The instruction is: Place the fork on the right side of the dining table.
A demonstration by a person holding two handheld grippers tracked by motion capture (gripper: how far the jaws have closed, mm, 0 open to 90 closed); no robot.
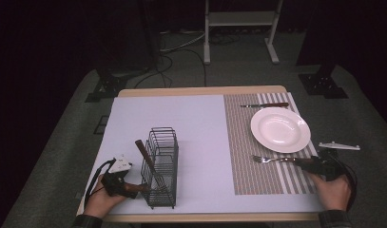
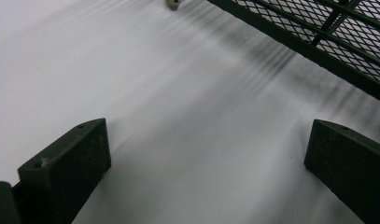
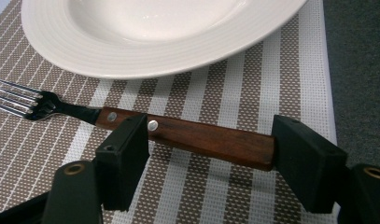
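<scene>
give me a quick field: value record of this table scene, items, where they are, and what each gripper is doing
surface: table under a pale sheet, striped placemat on its right part
plate: white plate, empty, on the placemat
fork: fork, wooden handle, lying flat on the placemat at the plate's near side
knife: knife lying beyond the plate
rack: black wire basket at near left, one wooden-handled utensil leaning in it
left gripper: left gripper open, jaws wide over bare sheet beside the basket
right gripper: right gripper open, jaws either side of the fork handle, not clamped
</scene>
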